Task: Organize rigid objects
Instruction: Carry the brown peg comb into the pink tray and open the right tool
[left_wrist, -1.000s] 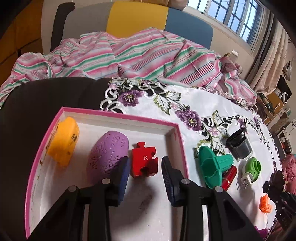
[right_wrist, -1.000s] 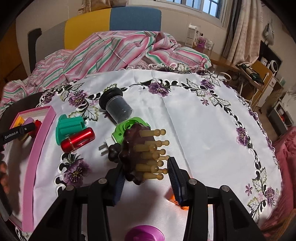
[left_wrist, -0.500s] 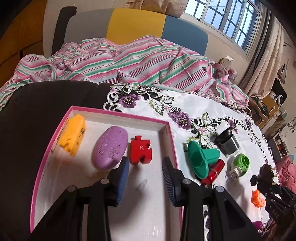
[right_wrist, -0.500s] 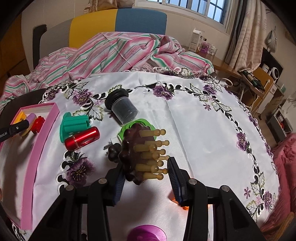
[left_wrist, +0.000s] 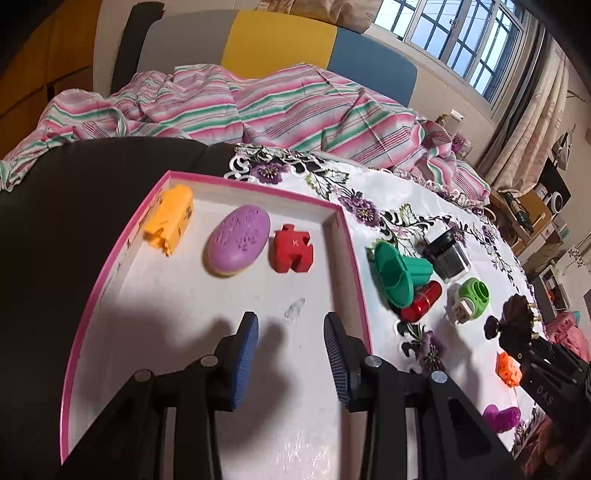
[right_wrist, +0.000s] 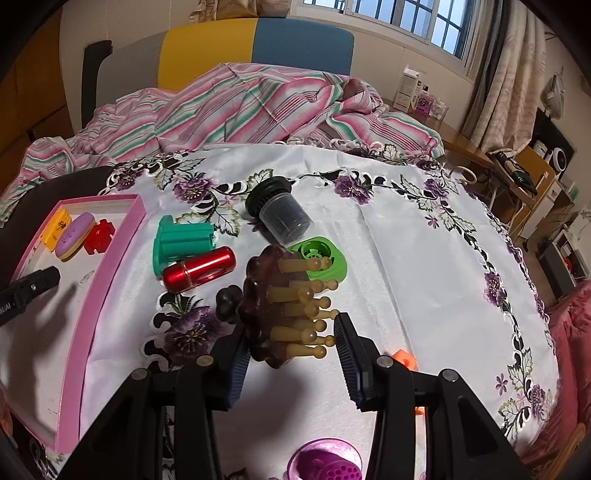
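A pink-rimmed white tray holds an orange block, a purple oval piece and a red puzzle piece. My left gripper is open and empty above the tray's near part. My right gripper is shut on a dark brown massage brush with tan pegs, held above the tablecloth. The brush also shows in the left wrist view. The tray shows at the left of the right wrist view.
On the floral tablecloth lie a green funnel-shaped piece, a red cylinder, a dark cup, a green plug adapter, an orange piece and a purple item. A striped blanket lies behind.
My left gripper has drawn back and up from the red puzzle piece, which stays in the tray. My right gripper has risen slightly with the brush.
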